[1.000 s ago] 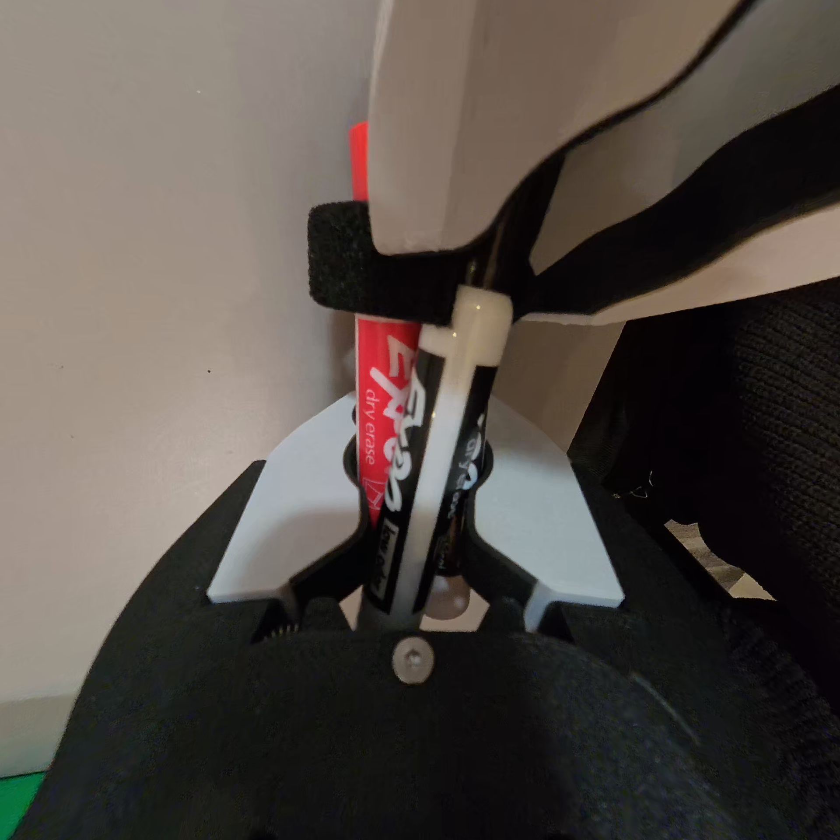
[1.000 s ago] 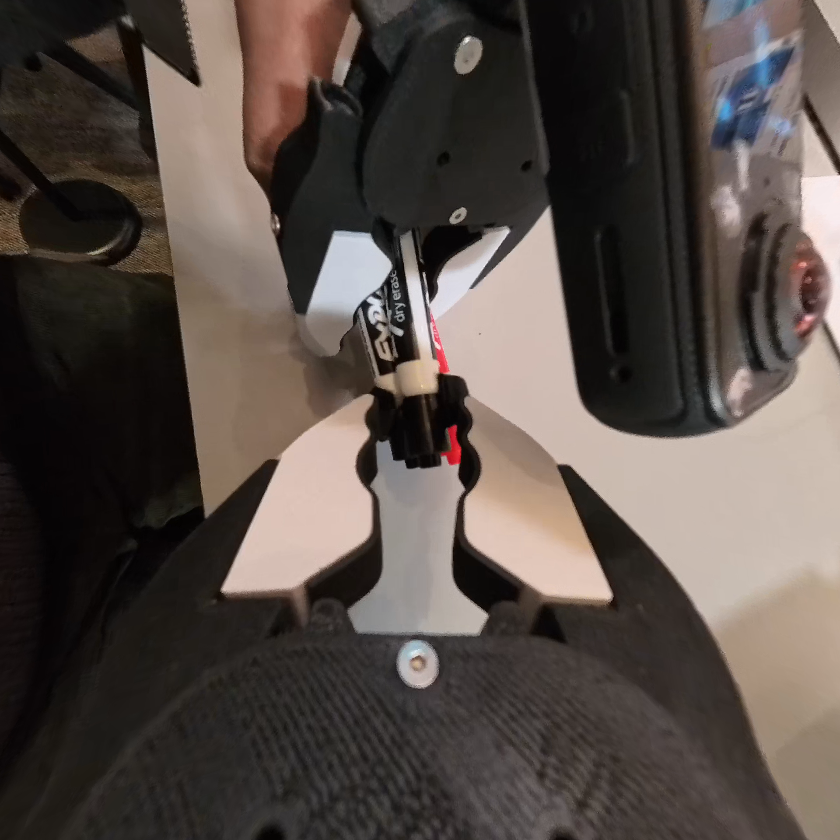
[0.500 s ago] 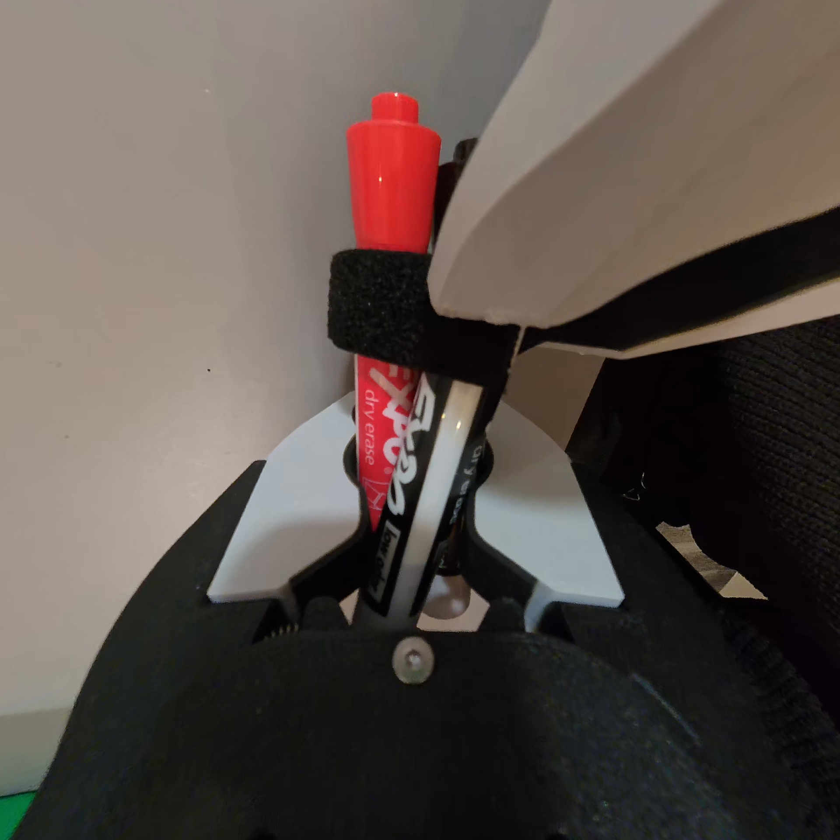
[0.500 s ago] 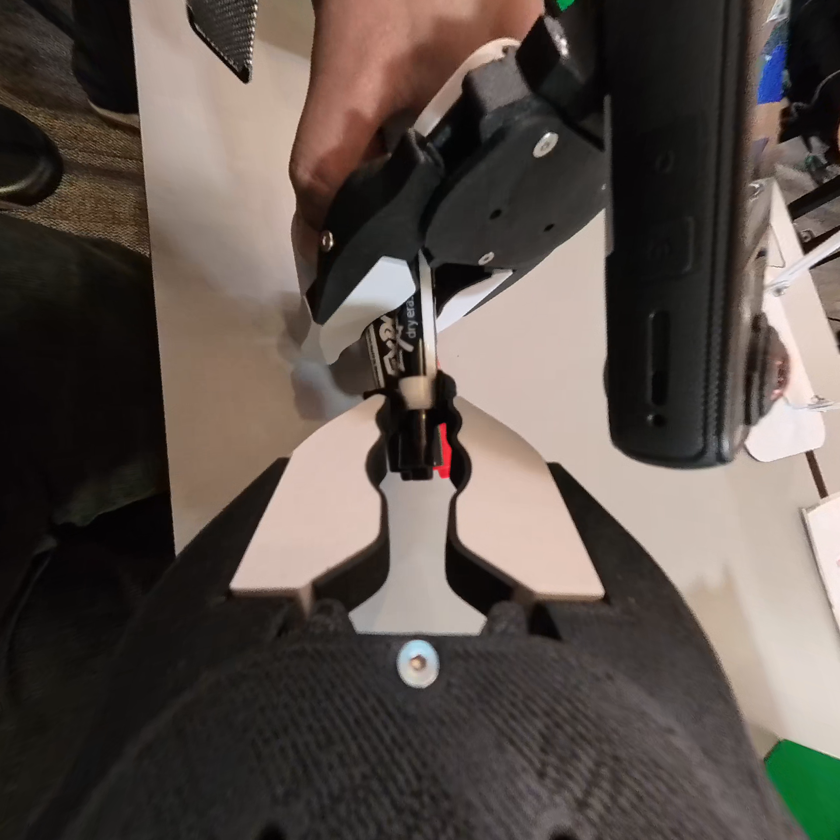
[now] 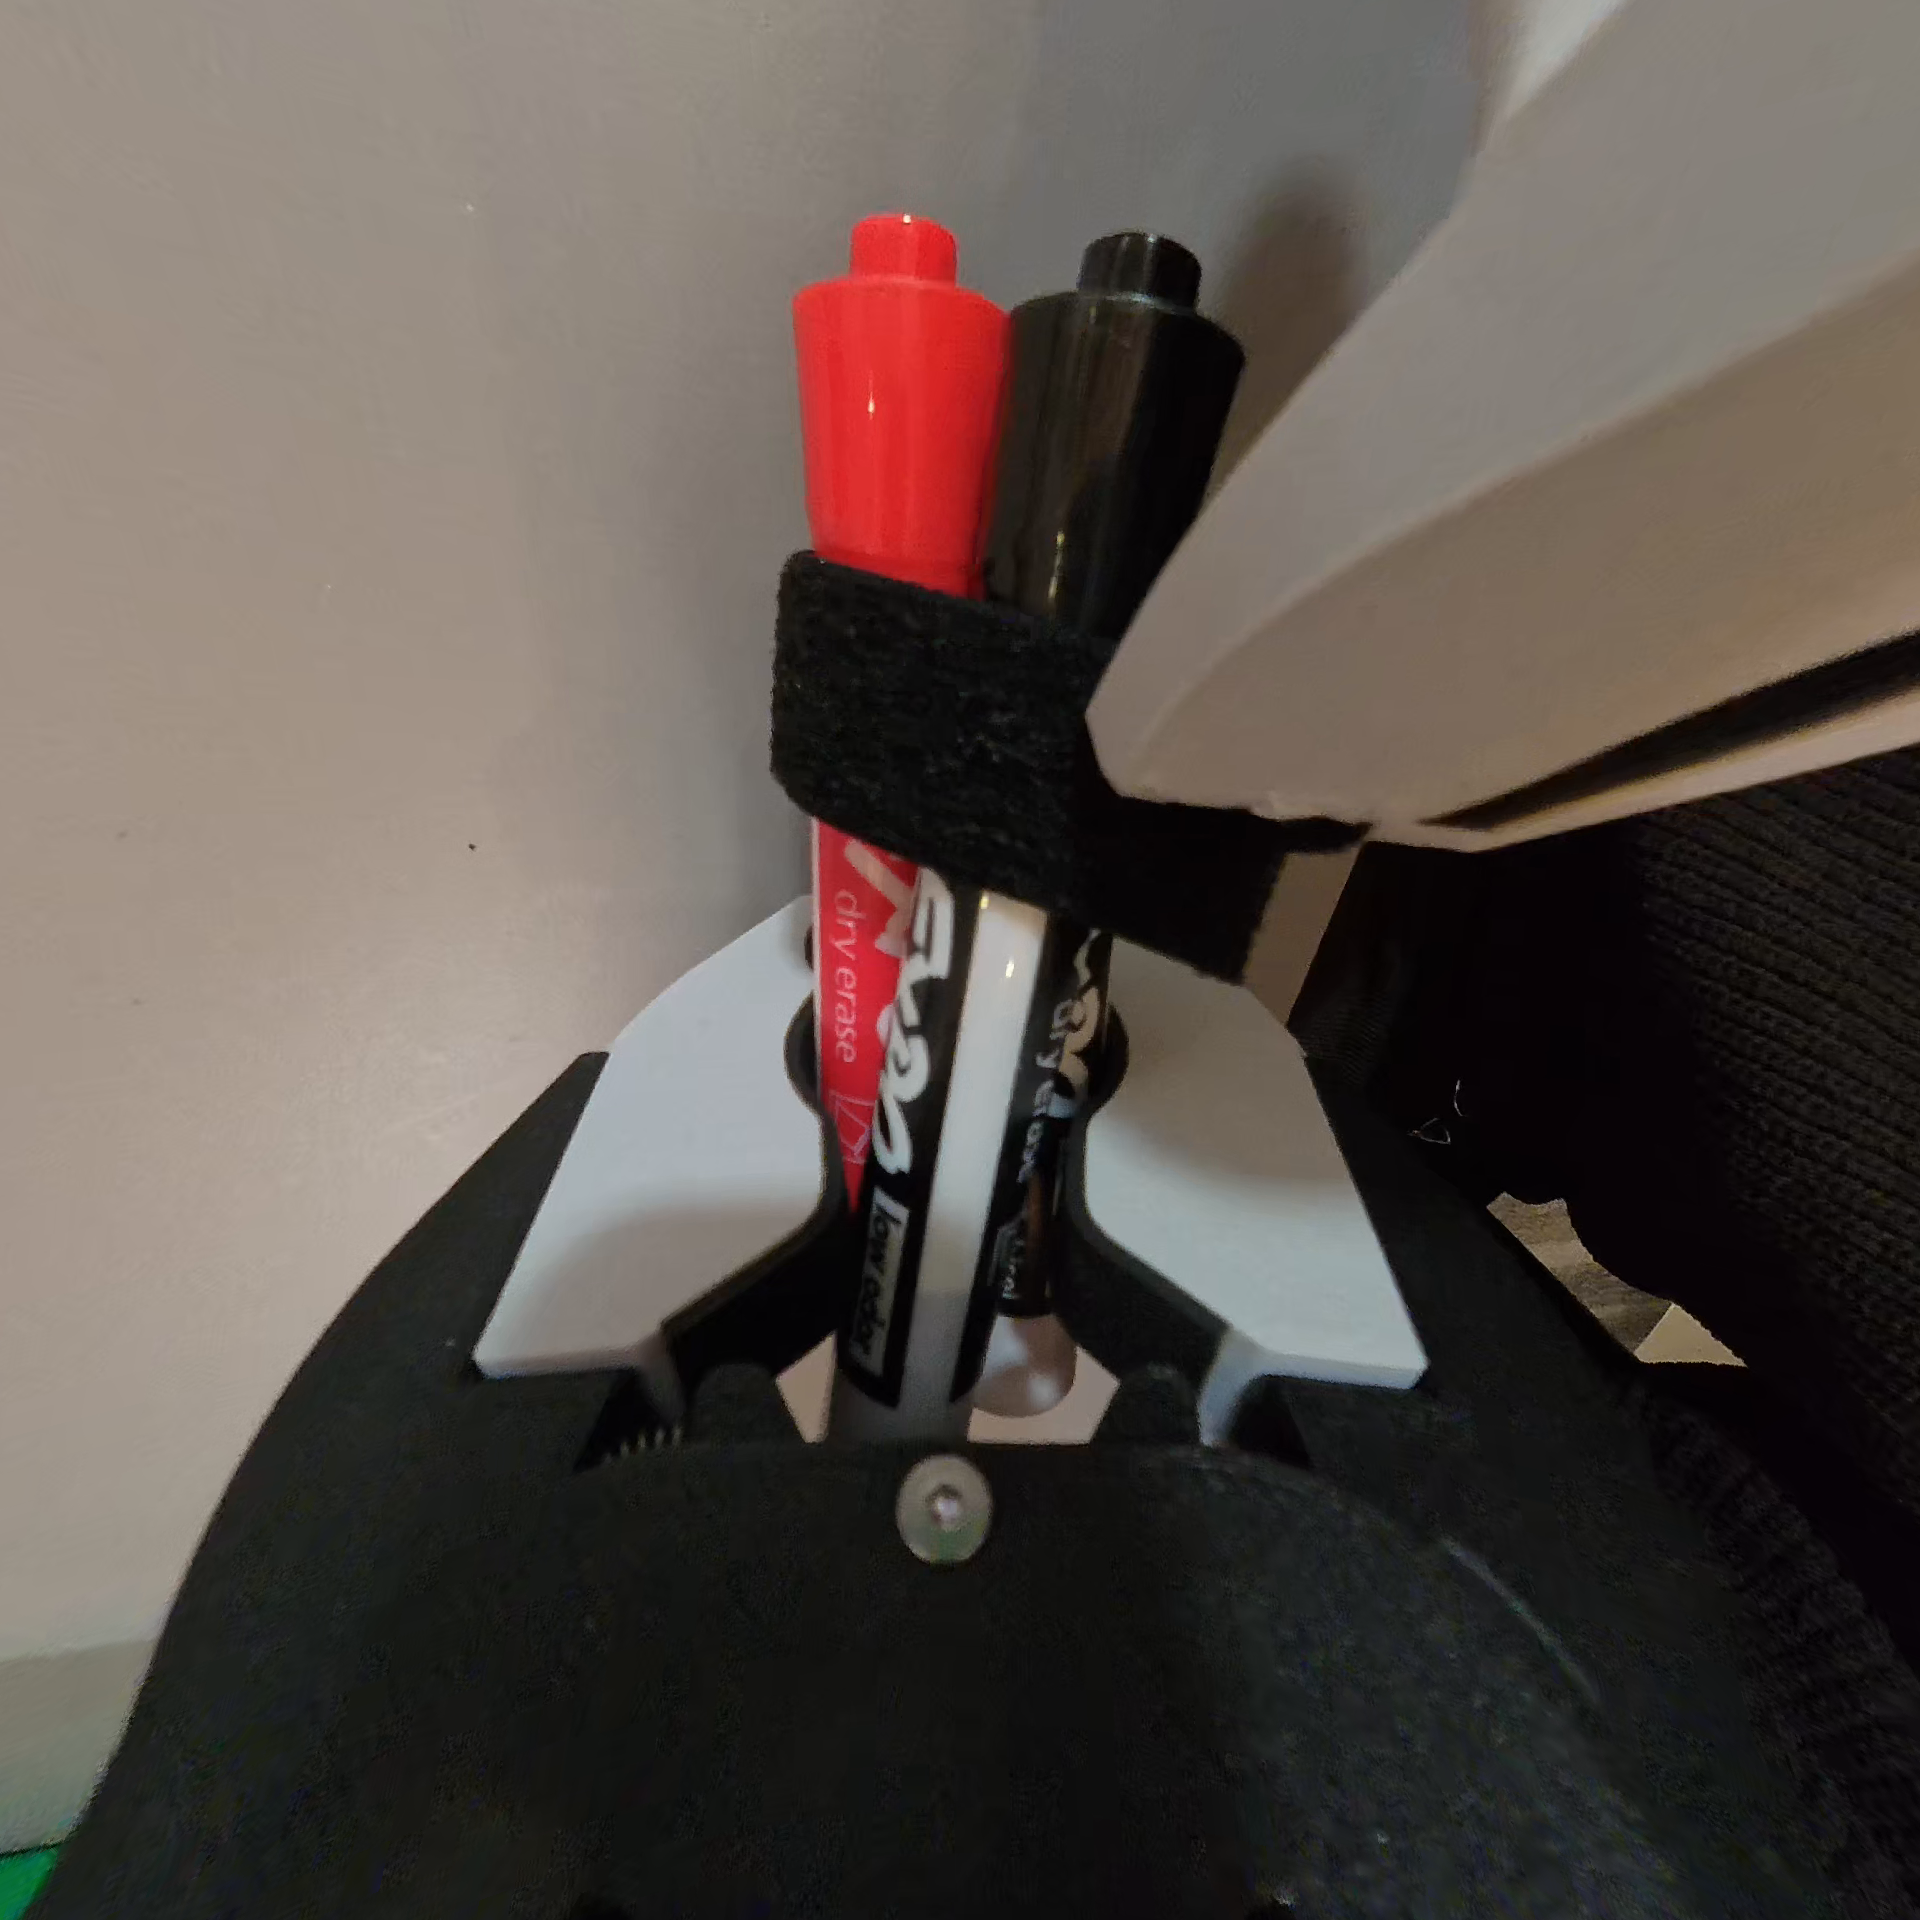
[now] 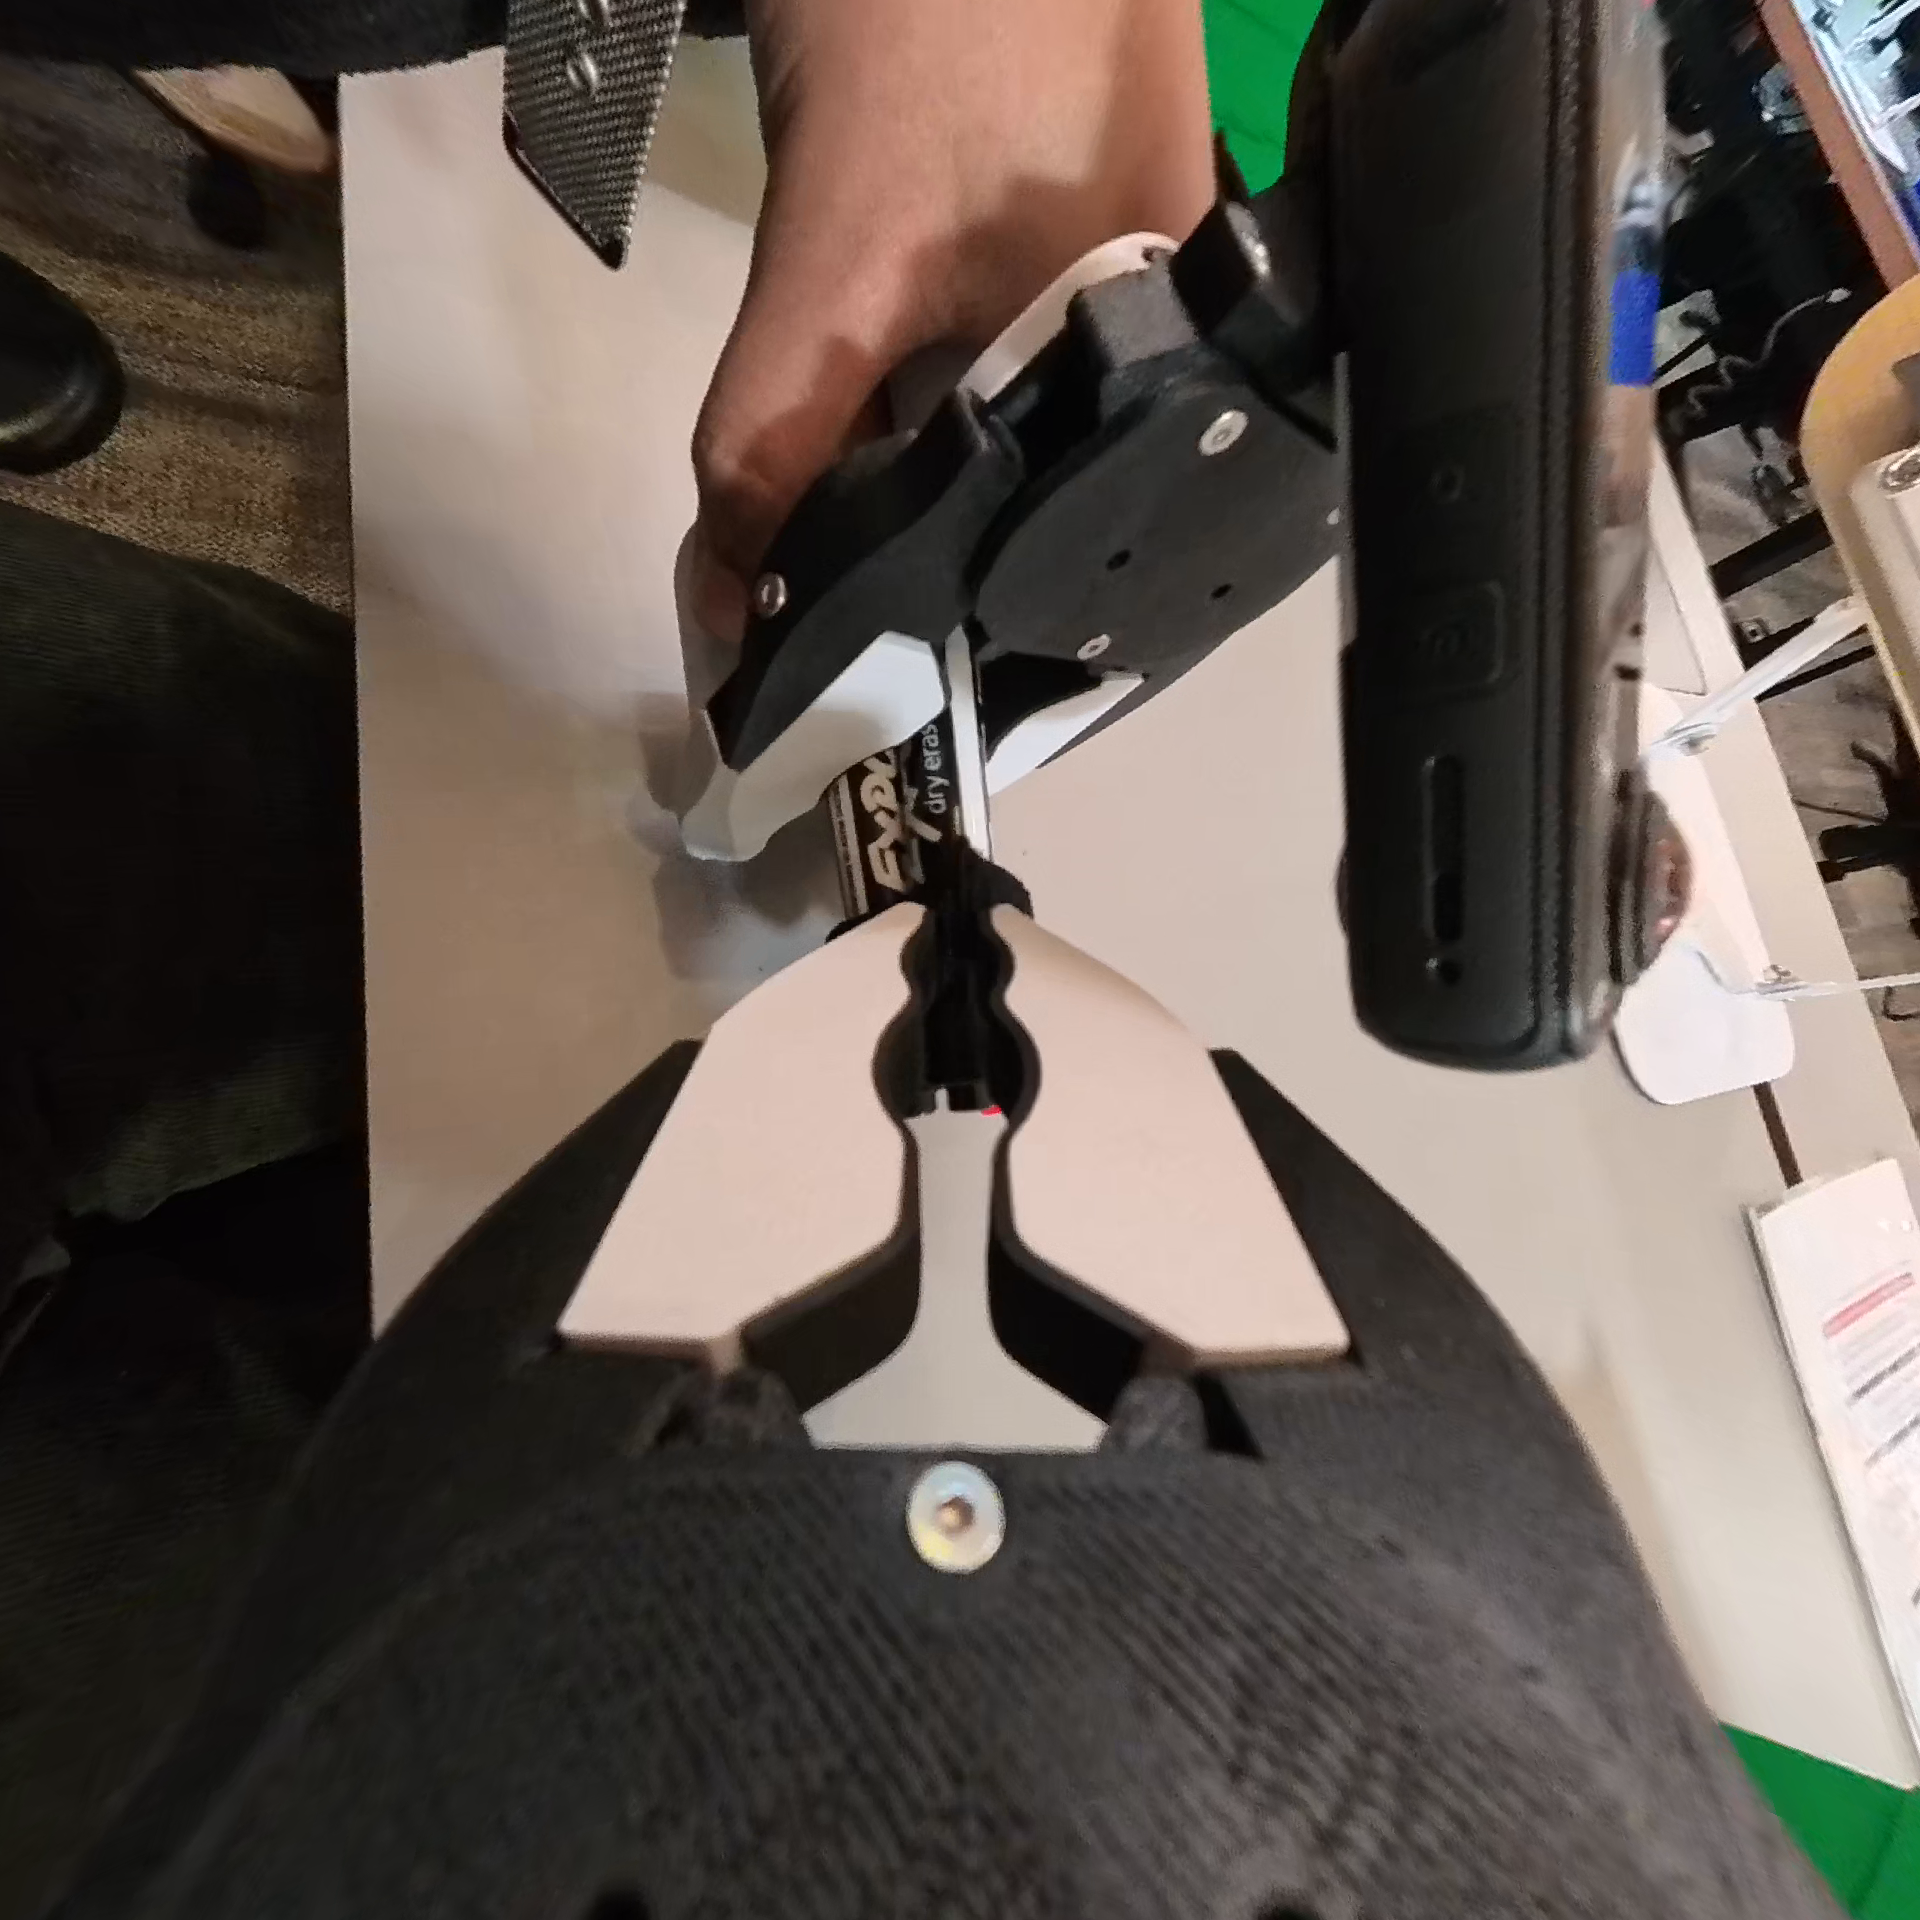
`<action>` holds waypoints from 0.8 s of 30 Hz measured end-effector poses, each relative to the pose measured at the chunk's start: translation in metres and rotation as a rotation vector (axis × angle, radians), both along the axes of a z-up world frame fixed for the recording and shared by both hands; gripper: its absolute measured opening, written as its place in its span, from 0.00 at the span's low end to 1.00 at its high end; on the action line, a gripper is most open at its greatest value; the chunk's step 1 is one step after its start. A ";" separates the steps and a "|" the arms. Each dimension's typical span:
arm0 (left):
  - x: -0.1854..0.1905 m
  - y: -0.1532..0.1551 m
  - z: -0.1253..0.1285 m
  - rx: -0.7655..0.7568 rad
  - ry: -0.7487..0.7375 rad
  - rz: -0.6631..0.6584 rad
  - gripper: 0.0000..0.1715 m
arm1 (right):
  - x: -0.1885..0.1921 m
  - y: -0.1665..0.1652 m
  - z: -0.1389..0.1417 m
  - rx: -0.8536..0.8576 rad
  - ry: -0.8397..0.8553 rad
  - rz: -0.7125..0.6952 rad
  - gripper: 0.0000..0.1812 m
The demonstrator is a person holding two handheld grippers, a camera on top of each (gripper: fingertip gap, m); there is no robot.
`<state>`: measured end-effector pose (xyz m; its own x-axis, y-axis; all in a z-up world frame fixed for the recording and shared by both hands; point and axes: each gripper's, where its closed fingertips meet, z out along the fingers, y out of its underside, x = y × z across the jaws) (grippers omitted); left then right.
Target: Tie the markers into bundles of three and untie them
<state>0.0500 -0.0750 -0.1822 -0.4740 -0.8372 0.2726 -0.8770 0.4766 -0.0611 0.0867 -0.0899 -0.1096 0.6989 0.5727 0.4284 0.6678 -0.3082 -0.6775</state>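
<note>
Three markers in one bundle, clamped low on the barrels by the left hand-held gripper (image 5: 961, 997), fingers drawn in tight on them. Red marker (image 5: 894, 416) on the left, black marker (image 5: 1117, 436) touching it on the right, caps pointing away from the camera. Third marker (image 5: 956, 1195), white-barrelled with a black label, in front of both, its far end hidden under the strap (image 5: 935, 717).

Black hook-and-loop strap wound around all three just below the caps, tilted down to the right. Its loose end pinched in the right hand-held gripper (image 6: 964, 920), fingers all but meeting on it.

Printed lettering along each barrel, partly covered by strap and fingers. In the right wrist view, only black cap tips and a sliver of red visible through the finger gap.

Bundle over a pale tabletop (image 6: 499, 520); touching it or not, cannot tell. Hand (image 6: 914, 260) around the left tool's grip, black camera body (image 6: 1486, 623) beside it. Papers (image 6: 1860, 1403) at the right edge, print too blurred to make out. Dark knit fabric (image 5: 1662, 1039) beside the bundle.
</note>
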 end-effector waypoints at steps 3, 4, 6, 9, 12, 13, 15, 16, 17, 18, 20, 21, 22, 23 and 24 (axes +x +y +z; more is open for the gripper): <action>0.000 0.000 0.000 -0.001 -0.001 -0.001 0.26 | 0.000 0.001 -0.002 -0.001 -0.009 -0.004 0.05; 0.000 0.000 0.000 0.000 -0.001 0.000 0.25 | 0.000 0.001 -0.002 -0.001 -0.010 -0.005 0.05; 0.000 0.000 0.000 0.000 0.000 0.001 0.26 | 0.000 0.001 -0.004 -0.016 -0.011 -0.012 0.08; 0.000 0.000 0.000 -0.002 -0.002 0.000 0.26 | -0.001 0.001 -0.009 -0.029 -0.036 -0.012 0.15; 0.000 0.000 0.000 -0.005 -0.003 -0.001 0.25 | -0.002 0.000 -0.007 0.012 -0.091 0.006 0.13; 0.000 0.000 0.000 -0.006 -0.003 0.000 0.25 | -0.003 0.000 -0.007 0.021 -0.107 0.013 0.13; 0.000 0.000 0.000 -0.009 -0.003 0.003 0.25 | -0.005 -0.001 -0.005 0.035 -0.135 0.032 0.12; 0.000 0.000 0.000 -0.011 -0.003 0.005 0.25 | -0.006 -0.002 -0.005 0.042 -0.151 0.045 0.12; 0.000 0.000 0.000 -0.014 -0.004 0.006 0.25 | -0.007 -0.003 -0.005 0.049 -0.172 0.058 0.13; 0.000 0.000 0.000 -0.015 -0.004 0.007 0.25 | -0.008 -0.004 -0.005 0.058 -0.202 0.065 0.13; 0.000 0.000 0.000 -0.017 -0.004 0.009 0.25 | -0.006 -0.004 -0.008 0.074 -0.279 0.074 0.14; 0.000 0.000 0.000 -0.016 -0.003 0.008 0.25 | -0.005 -0.003 -0.009 0.084 -0.317 0.076 0.15; 0.000 0.000 0.000 -0.015 -0.003 0.008 0.25 | -0.004 -0.002 -0.010 0.095 -0.350 0.077 0.15; 0.000 0.000 0.000 -0.015 -0.003 0.009 0.25 | -0.004 -0.001 -0.011 0.105 -0.381 0.081 0.15; 0.000 0.000 0.000 -0.016 -0.003 0.010 0.25 | -0.003 -0.001 -0.011 0.113 -0.408 0.087 0.15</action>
<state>0.0498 -0.0749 -0.1819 -0.4660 -0.8377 0.2847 -0.8817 0.4664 -0.0709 0.0835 -0.0908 -0.1205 0.4103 0.5556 0.7231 0.9083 -0.1780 -0.3786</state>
